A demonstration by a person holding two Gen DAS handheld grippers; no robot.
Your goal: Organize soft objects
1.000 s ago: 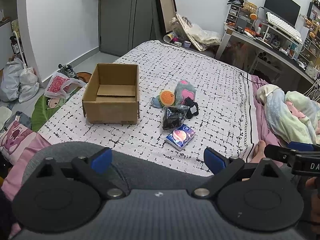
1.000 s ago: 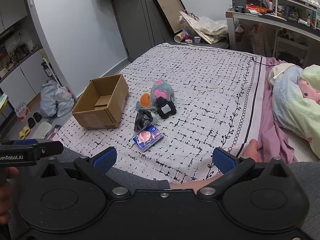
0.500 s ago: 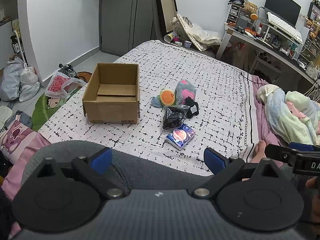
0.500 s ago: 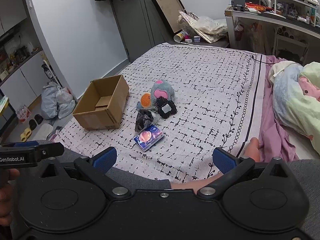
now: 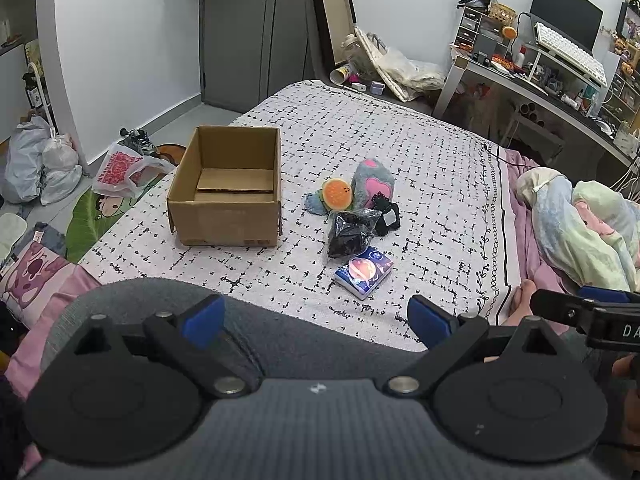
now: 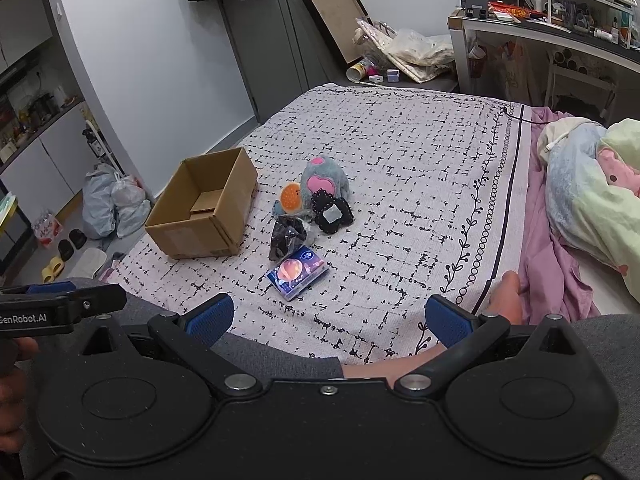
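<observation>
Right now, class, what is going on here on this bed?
A person holds a gripper in each hand above the near edge of the bed. The left gripper and right gripper are both open and hold nothing. A plush, an orange toy, a black bag and a blue pack lie beside the empty box.

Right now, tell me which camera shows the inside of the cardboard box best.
The left wrist view: it looks into the cardboard box nearly head-on, showing the floor flaps and the inner walls. The right wrist view sees the box from its corner, so the near wall hides much of the floor.
</observation>
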